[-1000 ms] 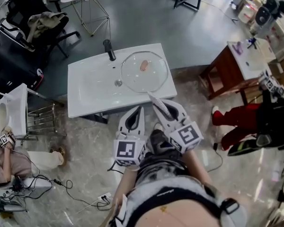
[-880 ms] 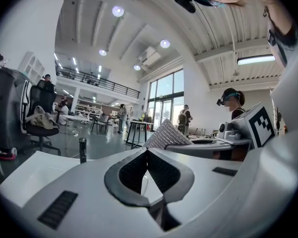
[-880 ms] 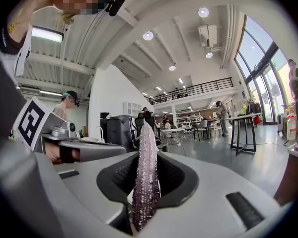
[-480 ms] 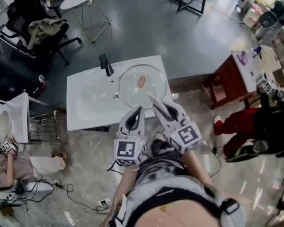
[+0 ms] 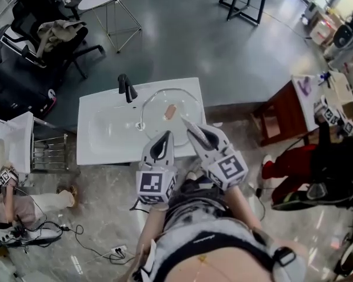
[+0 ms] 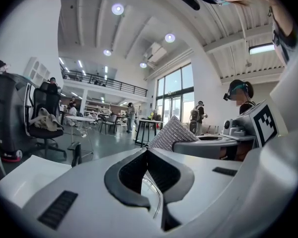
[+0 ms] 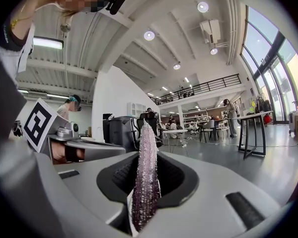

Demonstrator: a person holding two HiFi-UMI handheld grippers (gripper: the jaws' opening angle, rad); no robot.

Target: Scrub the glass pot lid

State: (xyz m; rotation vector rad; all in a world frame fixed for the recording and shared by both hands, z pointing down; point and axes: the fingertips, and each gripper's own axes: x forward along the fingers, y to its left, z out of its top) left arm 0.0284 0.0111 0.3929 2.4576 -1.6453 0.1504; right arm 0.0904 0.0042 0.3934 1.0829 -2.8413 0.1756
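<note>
Glass lid lies flat, seemingly knob-up; right fingers clamp a sparkly pad, left fingers together.

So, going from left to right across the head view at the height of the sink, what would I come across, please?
metal rack → black faucet → glass pot lid → brown wooden table

Glass pot lid on sink right side, faucet behind, left of lid
</note>
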